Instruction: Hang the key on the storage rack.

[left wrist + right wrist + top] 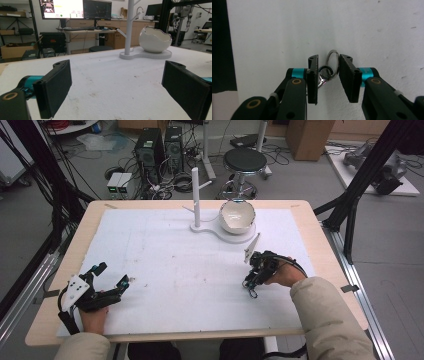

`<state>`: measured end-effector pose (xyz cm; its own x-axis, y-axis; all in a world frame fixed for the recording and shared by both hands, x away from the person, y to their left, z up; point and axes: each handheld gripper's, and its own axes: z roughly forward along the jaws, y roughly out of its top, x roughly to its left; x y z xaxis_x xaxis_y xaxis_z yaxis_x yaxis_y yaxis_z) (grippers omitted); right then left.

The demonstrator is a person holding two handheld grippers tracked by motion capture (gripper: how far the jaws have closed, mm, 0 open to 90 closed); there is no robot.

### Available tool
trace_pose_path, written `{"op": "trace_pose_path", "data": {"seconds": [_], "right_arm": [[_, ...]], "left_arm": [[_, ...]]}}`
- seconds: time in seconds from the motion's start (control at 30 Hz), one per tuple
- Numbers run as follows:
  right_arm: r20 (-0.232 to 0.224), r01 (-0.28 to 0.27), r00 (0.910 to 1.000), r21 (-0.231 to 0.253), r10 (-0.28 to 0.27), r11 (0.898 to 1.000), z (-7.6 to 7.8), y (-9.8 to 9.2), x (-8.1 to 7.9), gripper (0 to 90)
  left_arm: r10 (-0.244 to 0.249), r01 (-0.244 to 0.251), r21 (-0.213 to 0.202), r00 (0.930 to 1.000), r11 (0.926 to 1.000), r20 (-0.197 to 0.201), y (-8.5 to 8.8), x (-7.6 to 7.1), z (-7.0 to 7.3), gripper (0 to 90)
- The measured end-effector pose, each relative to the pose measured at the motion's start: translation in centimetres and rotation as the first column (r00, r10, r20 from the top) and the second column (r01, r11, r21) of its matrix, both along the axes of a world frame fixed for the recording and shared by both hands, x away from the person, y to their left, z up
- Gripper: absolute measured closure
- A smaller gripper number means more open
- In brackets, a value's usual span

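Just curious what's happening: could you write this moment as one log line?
right tool: jaws around key ring on table, grip unclear | left tool: open, idle | stand and bowl: untouched

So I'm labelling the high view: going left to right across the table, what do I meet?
left gripper → white branched stand → white eggshell-shaped bowl → right gripper, jaws narrowed around a key ring with a clasp.

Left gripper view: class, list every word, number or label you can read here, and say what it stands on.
None can be read.
Left monitor: coloured panels with text too small and blurred to read.
Right monitor: thin graph lines on black, no legible figures.
Cardboard box: no legible label.
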<state>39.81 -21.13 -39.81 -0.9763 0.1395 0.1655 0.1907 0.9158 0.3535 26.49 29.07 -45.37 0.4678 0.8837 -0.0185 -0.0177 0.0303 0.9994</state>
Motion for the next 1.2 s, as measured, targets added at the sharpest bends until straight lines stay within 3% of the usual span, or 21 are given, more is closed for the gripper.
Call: {"op": "trace_pose_path", "data": {"seconds": [0.4, 0.63, 0.8, 1.03, 1.07, 1.1, 1.13, 1.2], "right_arm": [[0.023, -0.021, 0.9995, -0.016, 0.022, 1.0, 0.2, 0.0, -0.2, 86.4], [0.043, -0.026, 0.9987, -0.026, 0.027, 0.999, 0.2, 0.2, -0.5, 88.4], [0.061, 0.036, 0.9976, -0.033, -0.034, 0.999, 0.4, 0.2, -0.6, 88.8], [0.05, 0.077, 0.9957, 0.027, -0.079, 0.997, 1.2, 0.2, -0.5, 89.0], [0.048, 0.087, 0.9948, 0.059, -0.09, 0.994, 1.5, 0.1, -0.5, 89.0], [0.048, 0.087, 0.9948, 0.059, -0.09, 0.994, 1.5, 0.1, -0.5, 89.0], [0.045, 0.106, 0.9929, 0.097, -0.11, 0.99, 2.0, 0.0, -0.4, 89.0], [0.052, 0.107, 0.9922, 0.11, -0.114, 0.988, 2.2, -0.1, -0.4, 89.0]], "left_arm": [[0.001, -0.001, 0.0, 1.0, 1.0, 0.002, 0.0, 0.0, 0.0, 9.6], [0.0, 0.0, 0.0, 1.0, 1.0, 0.0, 0.0, 0.0, 0.0, 9.6], [0.0, 0.0, -0.003, 1.0, 1.0, -0.004, 0.0, 0.0, 0.0, 9.6], [0.001, -0.001, -0.002, 1.0, 1.0, -0.001, 0.0, 0.0, 0.0, 9.7], [-0.001, 0.001, -0.001, 1.0, 1.0, -0.001, 0.0, 0.0, 0.0, 9.6], [0.0, 0.0, -0.002, 1.0, 1.0, 0.001, 0.0, 0.0, 0.0, 9.6], [0.0, 0.0, 0.0, 1.0, 1.0, -0.001, 0.0, 0.0, 0.0, 9.6], [0.002, -0.002, -0.001, 1.0, 1.0, 0.001, 0.0, 0.0, 0.0, 9.6]]}}
